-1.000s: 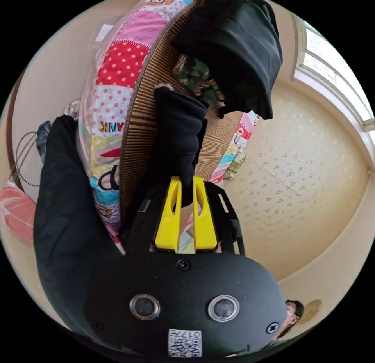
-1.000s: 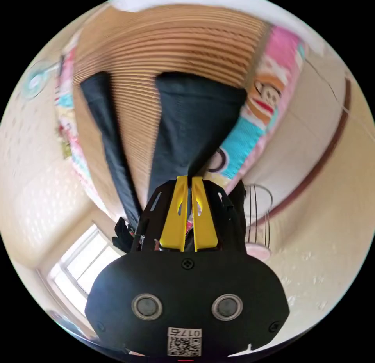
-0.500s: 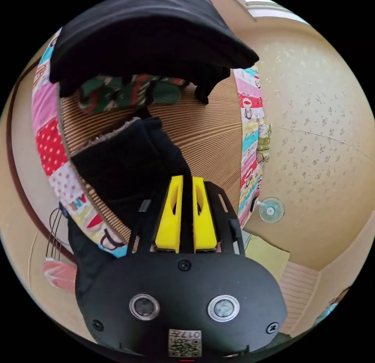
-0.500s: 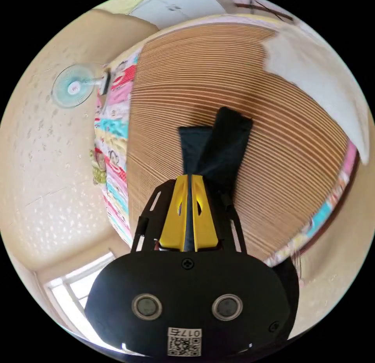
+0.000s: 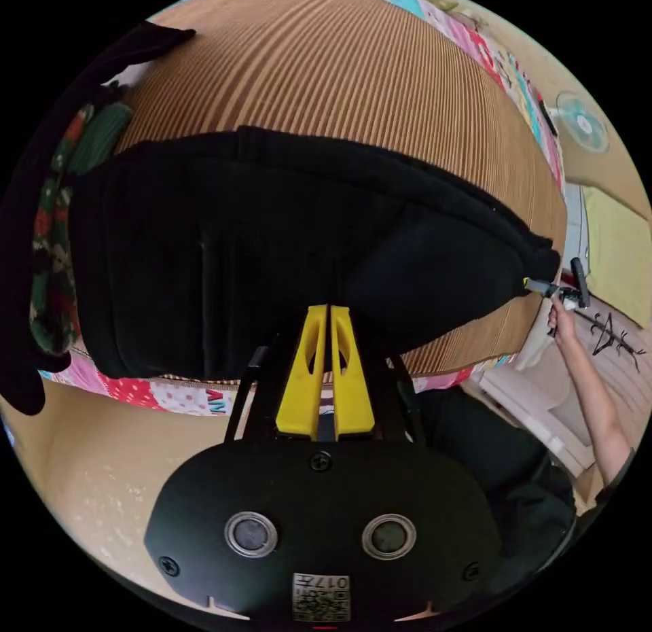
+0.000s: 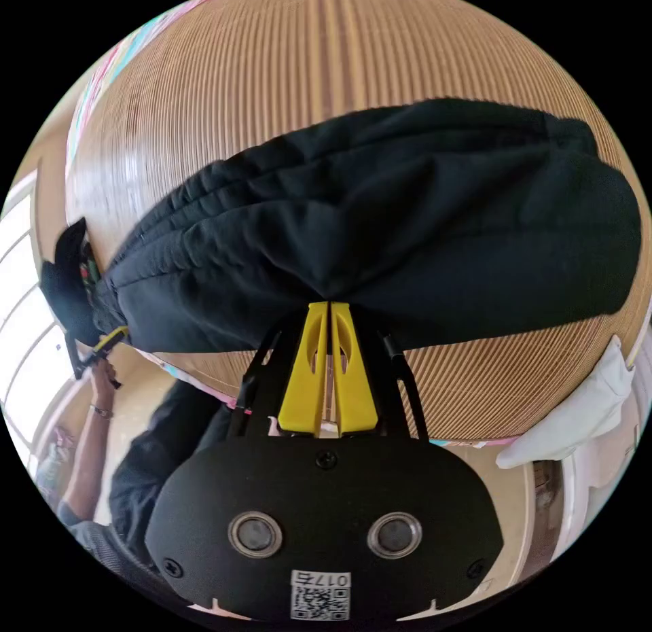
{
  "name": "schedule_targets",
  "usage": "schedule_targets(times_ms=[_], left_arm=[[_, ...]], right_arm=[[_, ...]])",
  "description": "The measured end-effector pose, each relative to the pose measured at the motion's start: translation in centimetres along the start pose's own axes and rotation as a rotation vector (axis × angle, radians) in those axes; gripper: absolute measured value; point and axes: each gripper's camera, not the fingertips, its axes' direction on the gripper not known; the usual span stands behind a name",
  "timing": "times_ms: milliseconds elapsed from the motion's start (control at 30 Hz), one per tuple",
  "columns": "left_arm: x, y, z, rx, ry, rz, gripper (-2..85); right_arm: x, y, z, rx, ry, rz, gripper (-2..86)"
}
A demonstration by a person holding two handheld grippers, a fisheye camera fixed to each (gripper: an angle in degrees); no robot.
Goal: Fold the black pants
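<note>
On the striped mat (image 5: 353, 68), the black pants (image 5: 285, 244) lie folded (a wide band), with the left gripper (image 5: 330, 312) and the right gripper (image 6: 329, 309) each pinching an edge, jaws pressed together.

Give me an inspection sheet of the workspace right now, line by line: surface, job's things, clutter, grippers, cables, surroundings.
Surface: striped brown mat over a patchwork quilt.
Job's things: black pants lie stretched across the mat.
Clutter: camouflage garment beside the pants; white cloth at the mat's edge.
Grippers: left gripper and right gripper each shut on the pants' edge.
Cables: nothing seen.
Surroundings: fan, window, beige floor.
</note>
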Motion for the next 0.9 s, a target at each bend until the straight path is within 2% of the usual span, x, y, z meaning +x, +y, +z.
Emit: schedule_targets(times_ms=[67,167,267,300,367,433,533,633,700,767,833,900], left_arm=[[0.7,0.4,-0.1,-0.063,-0.086,0.089,0.1],[1.4,0.6,-1.1,-0.142,-0.214,0.147,-0.2],[0.7,0.7,-2.6,-0.172,-0.219,0.054,0.2],[0.5,0.8,-3.1,-0.158,-0.200,0.028,0.5],[1.3,1.6,-6.3,0.011,-0.100,0.014,3.3],[3.4,1.8,-8.8,0.145,-0.002,0.102,5.7],[9.0,0.2,-10.5,0.199,0.062,0.286,9.2],[16.0,-2.0,-9.5,0.150,0.014,0.521,11.2],[19.9,-2.7,-8.0,0.113,-0.064,0.663,11.2],[23.4,-3.4,-4.2,-0.051,-0.158,0.804,10.8],[24.1,-3.7,-0.6,-0.209,-0.273,0.816,9.3],[24.1,-3.4,0.0,-0.206,-0.312,0.820,6.4]], right_arm=[[-1.4,1.8,0.5,0.048,0.037,0.046,0.5],[-3.3,4.5,2.7,-0.024,0.025,0.059,0.7],[-4.0,6.8,5.1,-0.176,-0.049,0.060,1.1],[-3.6,7.8,4.9,-0.174,-0.090,0.075,1.4],[-2.6,9.5,3.0,-0.048,-0.154,0.101,2.1],[-1.2,11.0,0.2,0.114,-0.179,0.121,3.5],[0.4,11.6,-3.1,0.253,-0.039,0.151,11.1],[0.3,9.0,-2.7,0.153,0.160,0.061,16.5],[-0.9,6.1,1.0,-0.110,0.275,-0.117,15.0],[-1.9,5.2,3.4,-0.260,0.365,-0.206,12.6],[-2.5,5.1,2.9,-0.263,0.403,-0.241,5.1],[-2.7,5.4,-0.1,-0.187,0.387,-0.211,3.8]])
